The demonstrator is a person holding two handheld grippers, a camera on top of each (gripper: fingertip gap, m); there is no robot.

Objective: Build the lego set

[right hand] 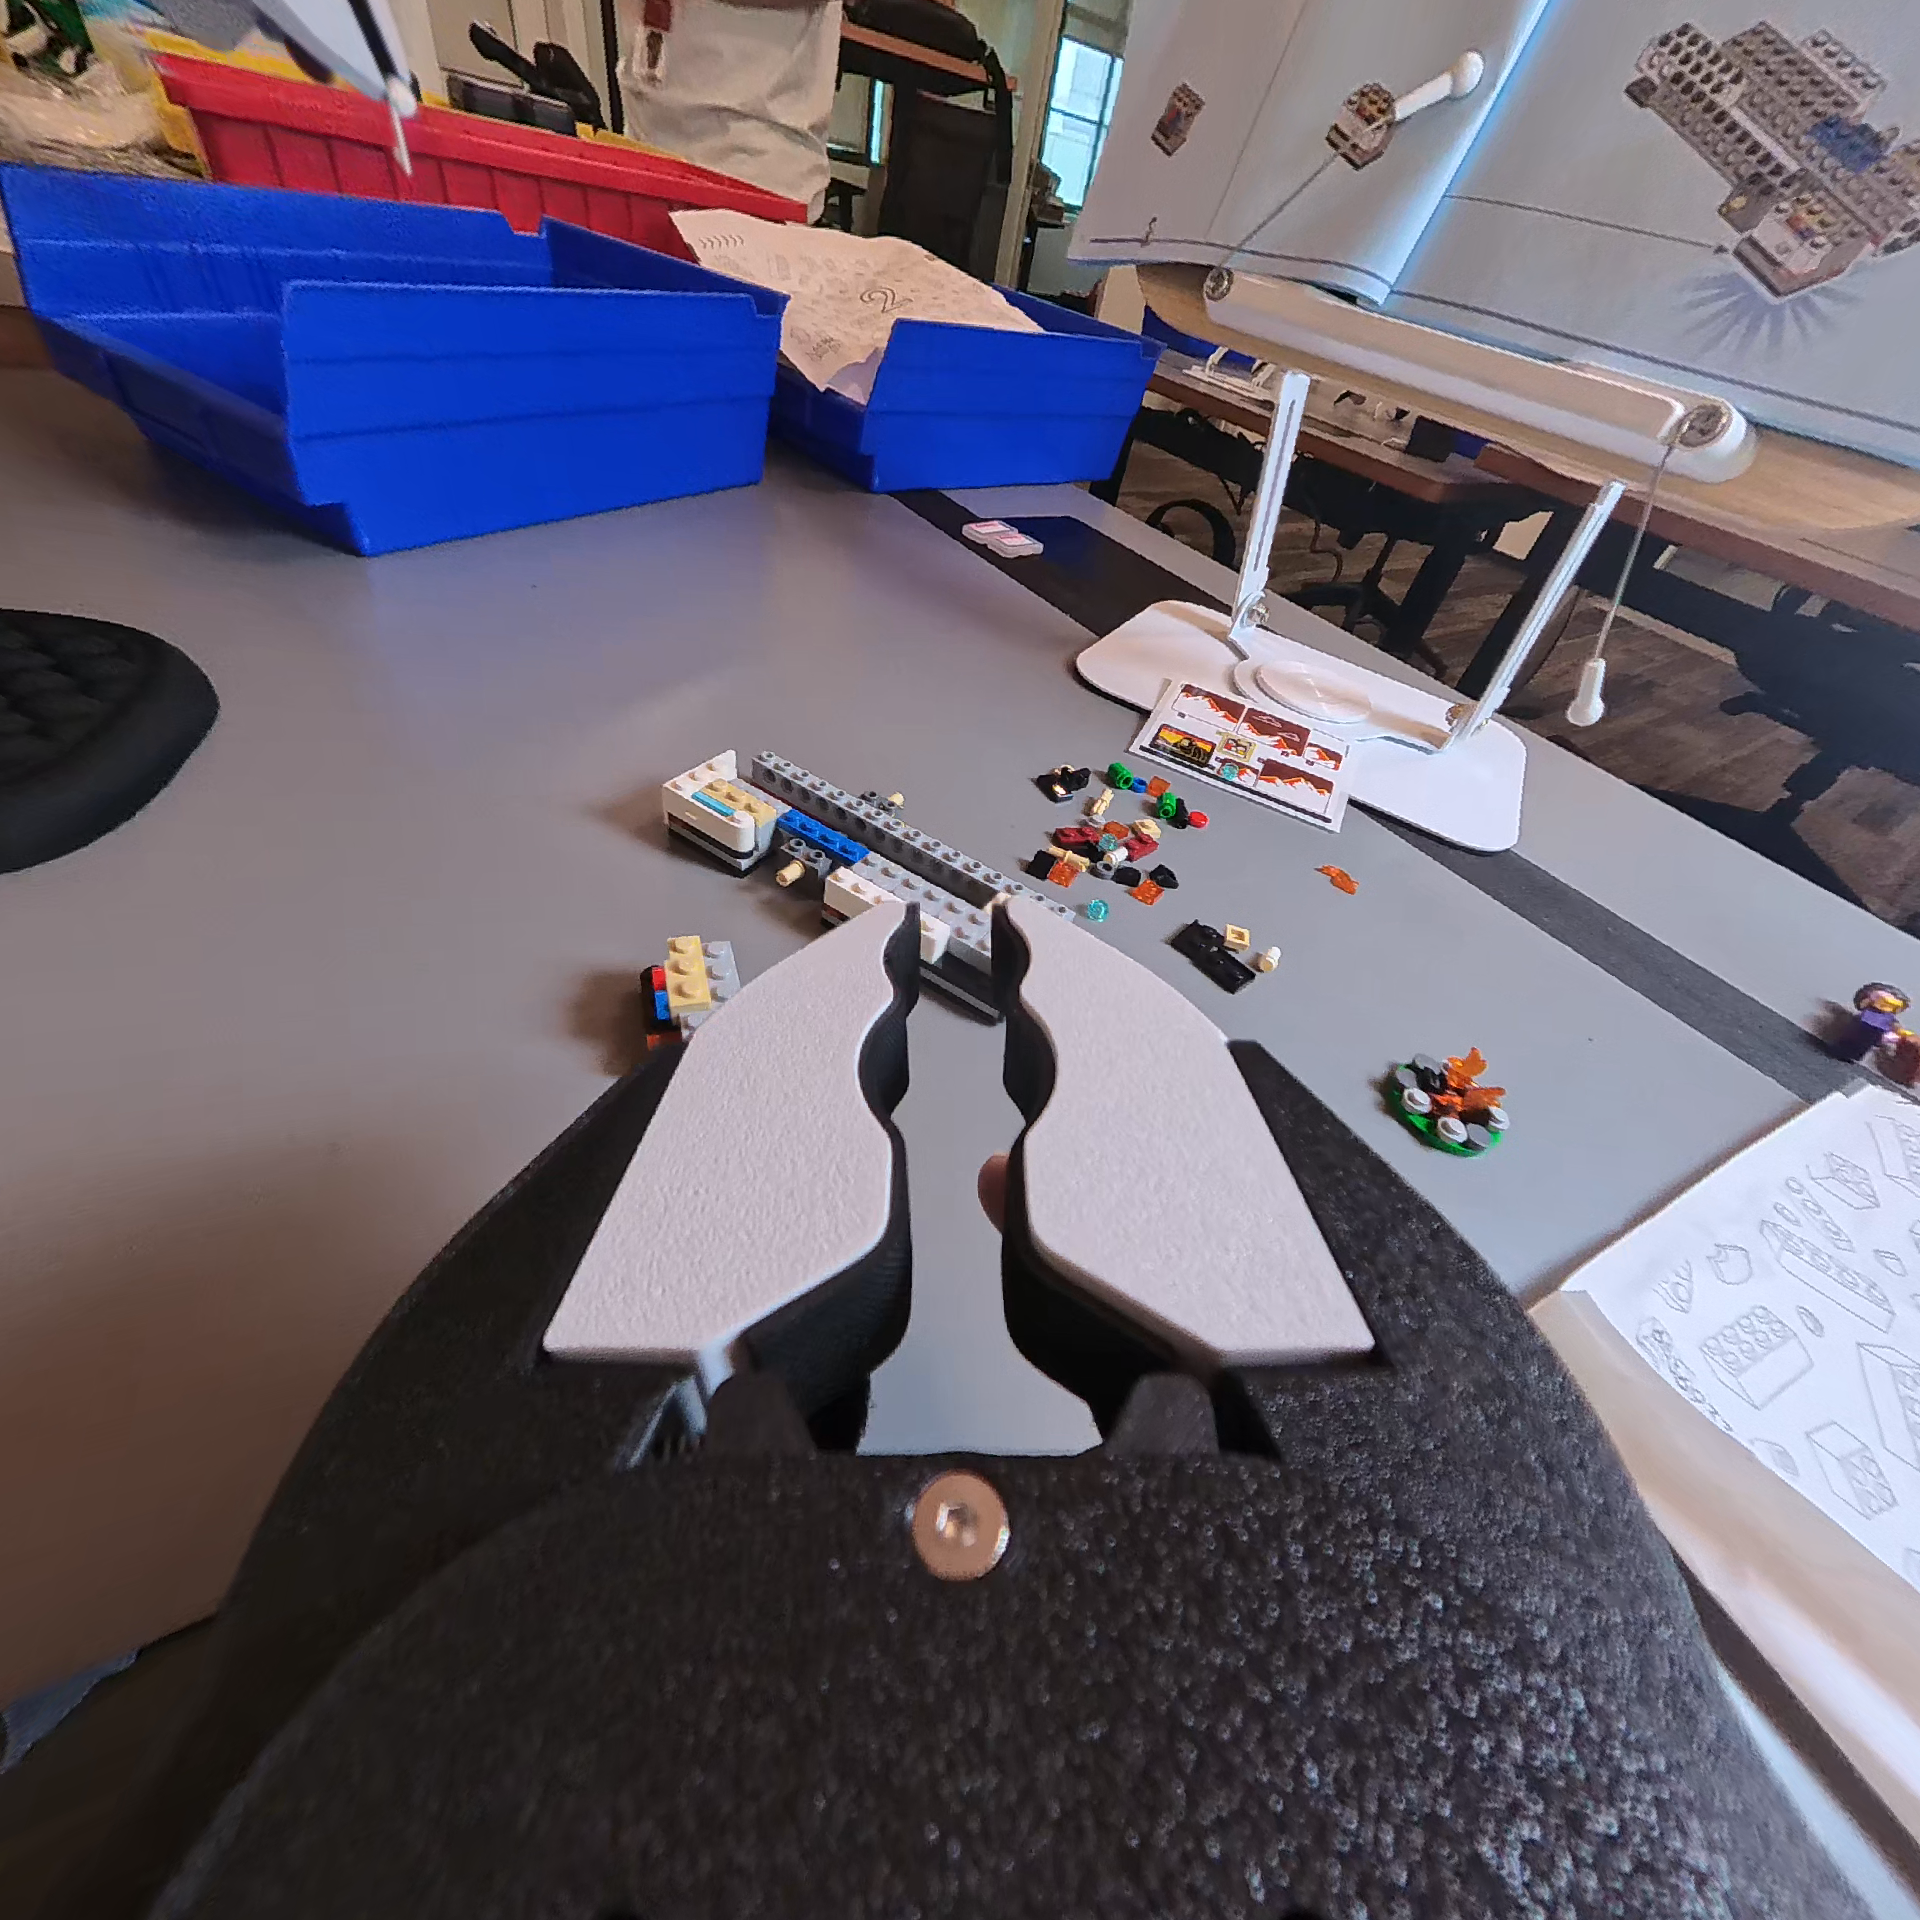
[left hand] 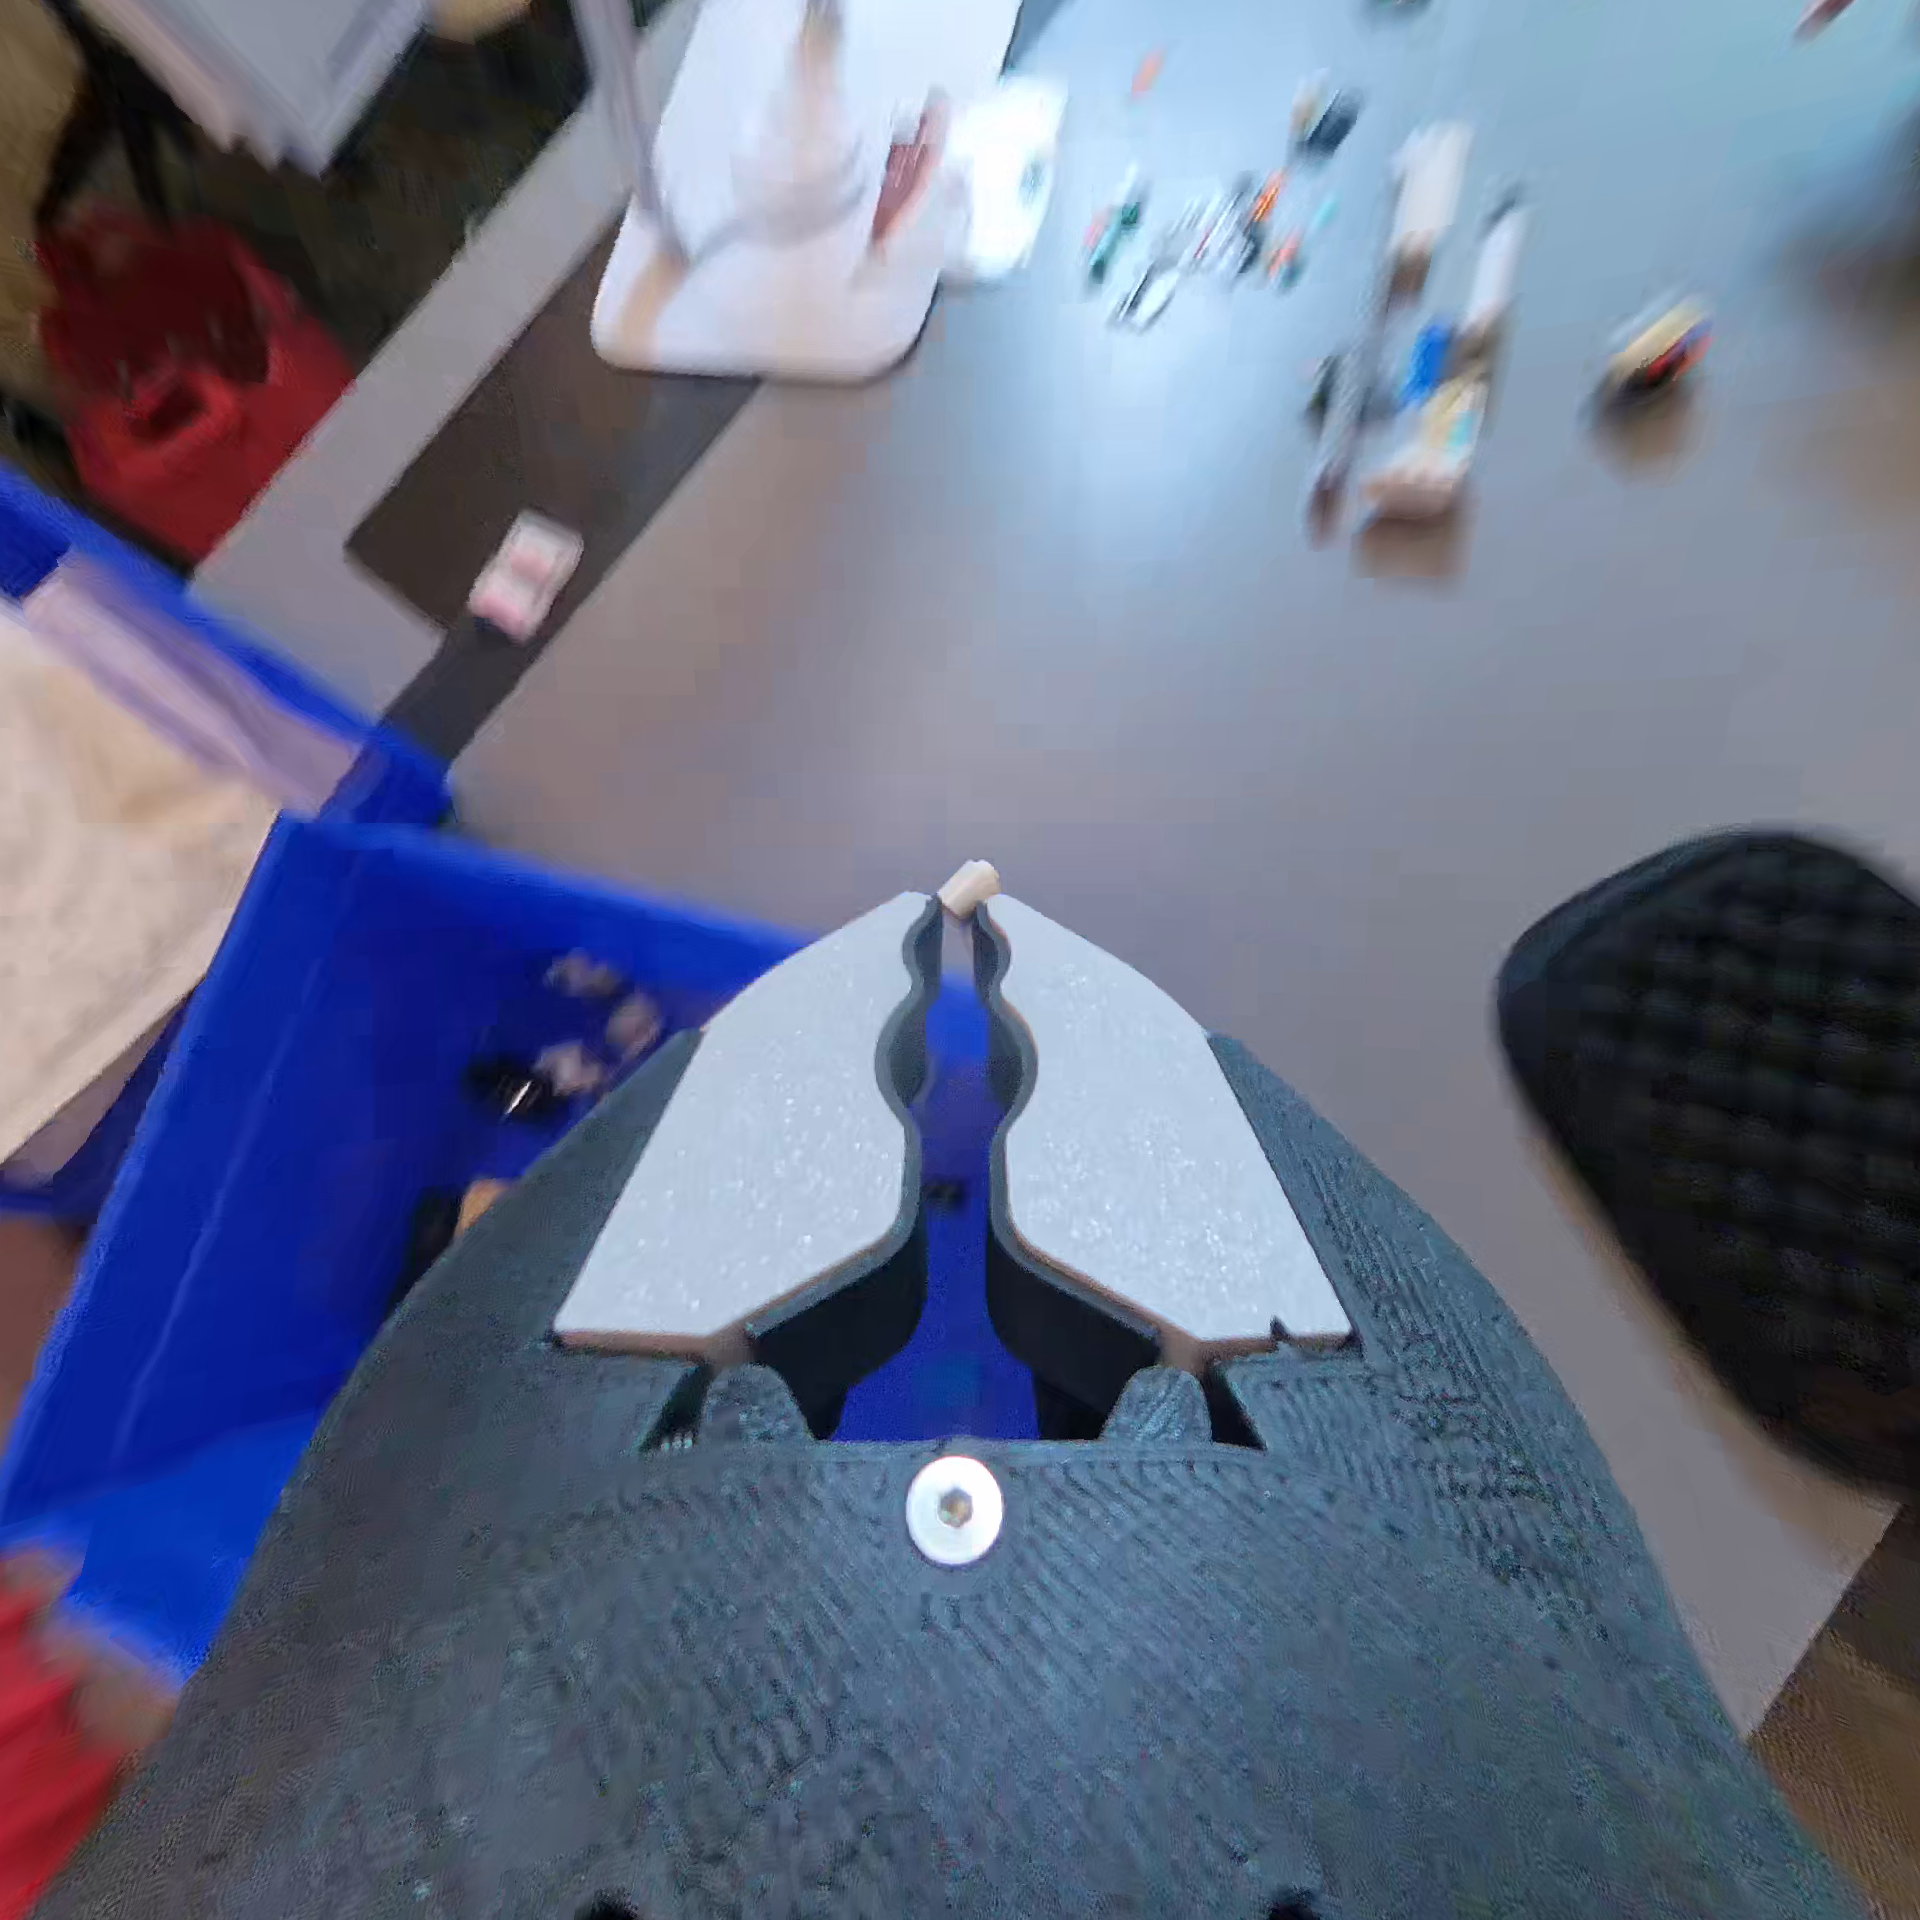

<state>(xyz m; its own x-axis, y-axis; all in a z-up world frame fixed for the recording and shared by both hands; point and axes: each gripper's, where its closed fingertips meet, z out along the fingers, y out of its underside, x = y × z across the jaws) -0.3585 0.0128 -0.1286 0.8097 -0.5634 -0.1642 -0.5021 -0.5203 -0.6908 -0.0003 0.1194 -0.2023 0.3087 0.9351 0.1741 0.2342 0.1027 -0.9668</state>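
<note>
Grey surface (right hand: pixel 436 727) in a workroom, dark strip along its far edge, other tables and a standing person behind. Largest items: 2 blue bins (right hand: pixel 520 416) at the back left, a red bin (right hand: pixel 312 135) behind them, and a crumpled printed sheet (right hand: pixel 862 291) lying in the nearer-right blue bin. White stand (right hand: pixel 1351 717) at back right props up an open instruction booklet (right hand: pixel 1558 156); a sticker sheet (right hand: pixel 1242 753) lies against the stand's base. Black pad (right hand: pixel 83 717) on the left edge of the surface; a printed sheet with brick drawings (right hand: pixel 1787 1309) on the right edge. Partly built lego model (right hand: pixel 862 831), grey beams with white, tan and blue parts, sits mid-surface, directly ahead of the right gripper (right hand: pixel 954 914). Its fingers stand narrowly apart with nothing between the tips. A small tan, grey and red sub-assembly (right hand: pixel 691 982) lies just left of those fingers. Loose small lego pieces (right hand: pixel 1112 842) are scattered right of the model; a campfire build on a green round plate (right hand: pixel 1449 1107) and a minifigure (right hand: pixel 1875 1023) sit farther right. Left wrist view is motion-blurred: left gripper (left hand: pixel 964 906) is held above the edge of a blue bin (left hand: pixel 312 1039), fingers nearly together and pinching a tiny tan piece (left hand: pixel 968 889) at the tips.
</note>
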